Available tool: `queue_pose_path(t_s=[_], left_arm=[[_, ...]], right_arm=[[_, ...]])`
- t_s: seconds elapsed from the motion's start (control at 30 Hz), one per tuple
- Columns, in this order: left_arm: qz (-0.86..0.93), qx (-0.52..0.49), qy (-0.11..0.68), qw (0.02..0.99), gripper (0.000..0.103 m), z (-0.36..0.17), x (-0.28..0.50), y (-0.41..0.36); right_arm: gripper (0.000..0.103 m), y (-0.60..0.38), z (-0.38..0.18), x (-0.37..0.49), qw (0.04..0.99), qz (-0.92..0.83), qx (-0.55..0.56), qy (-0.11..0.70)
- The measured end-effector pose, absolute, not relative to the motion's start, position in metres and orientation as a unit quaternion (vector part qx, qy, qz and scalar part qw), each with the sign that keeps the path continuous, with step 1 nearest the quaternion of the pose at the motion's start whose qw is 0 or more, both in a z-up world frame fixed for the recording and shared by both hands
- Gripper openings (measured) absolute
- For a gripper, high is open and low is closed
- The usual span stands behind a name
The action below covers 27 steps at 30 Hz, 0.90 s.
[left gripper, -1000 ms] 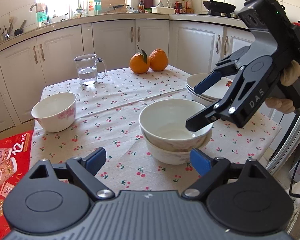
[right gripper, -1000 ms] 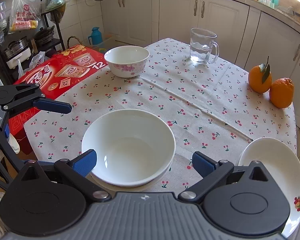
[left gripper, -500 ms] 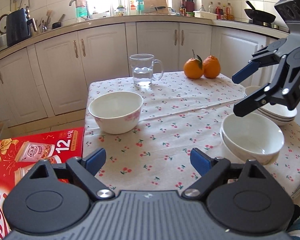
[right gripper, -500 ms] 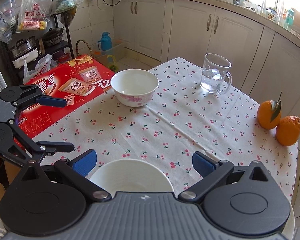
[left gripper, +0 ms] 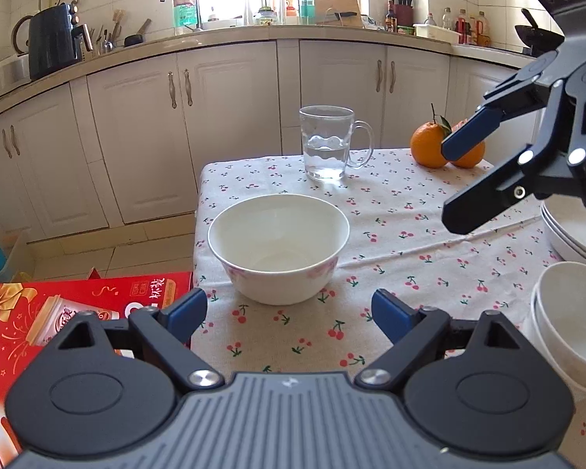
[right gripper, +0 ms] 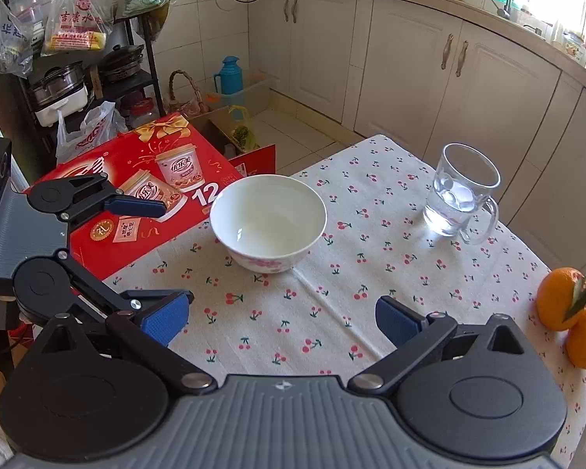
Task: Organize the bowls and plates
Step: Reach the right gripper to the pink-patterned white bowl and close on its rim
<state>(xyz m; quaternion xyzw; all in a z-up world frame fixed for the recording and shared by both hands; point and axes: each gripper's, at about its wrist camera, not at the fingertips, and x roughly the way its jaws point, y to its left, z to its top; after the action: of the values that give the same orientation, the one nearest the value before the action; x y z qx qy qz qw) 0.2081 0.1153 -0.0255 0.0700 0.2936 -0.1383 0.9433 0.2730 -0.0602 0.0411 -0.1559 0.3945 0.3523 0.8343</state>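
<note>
A white bowl with pink flowers (left gripper: pixel 279 248) stands alone near the table's left edge, straight ahead of my open, empty left gripper (left gripper: pixel 289 314); it also shows in the right wrist view (right gripper: pixel 268 222). Two stacked white bowls (left gripper: pixel 572 320) sit at the right, with a stack of white plates (left gripper: pixel 578 232) behind them. My right gripper (right gripper: pixel 281 318) is open and empty, raised above the table; it shows at the right of the left wrist view (left gripper: pixel 455 183). The left gripper (right gripper: pixel 152 250) appears at the left of the right wrist view.
A glass mug of water (left gripper: pixel 328 142) and two oranges (left gripper: pixel 429 144) stand at the table's far side. A red gift box (right gripper: pixel 136 191) lies beside the table's left edge. Kitchen cabinets (left gripper: pixel 230 125) stand behind. The tablecloth (right gripper: pixel 304 312) has a cherry print.
Both grippers have swung left, away from the stacked bowls, and now face the lone flowered bowl. The right gripper has risen. Both stay open and empty.
</note>
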Motion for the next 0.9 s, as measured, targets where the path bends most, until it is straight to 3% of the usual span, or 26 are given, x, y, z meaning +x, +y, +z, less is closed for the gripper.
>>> queue_pose_path(t_s=[0.47,0.63,0.9], left_arm=[[-0.136,0.064,0.296,0.943,0.091,-0.044,0.246,0.114],[-0.139,0.057,0.294,0.944,0.090,-0.046,0.253,0.113],[-0.143,0.053,0.295,0.943,0.089,-0.048,0.259,0.112]], right_arm=[[0.100,-0.026,0.016,0.346,0.809,0.388,-0.139,0.419],[0.088,-0.016,0.003,0.364,0.800,0.395,-0.134,0.432],[0.079,-0.003,-0.013,0.383,0.790,0.401,-0.124,0.447]])
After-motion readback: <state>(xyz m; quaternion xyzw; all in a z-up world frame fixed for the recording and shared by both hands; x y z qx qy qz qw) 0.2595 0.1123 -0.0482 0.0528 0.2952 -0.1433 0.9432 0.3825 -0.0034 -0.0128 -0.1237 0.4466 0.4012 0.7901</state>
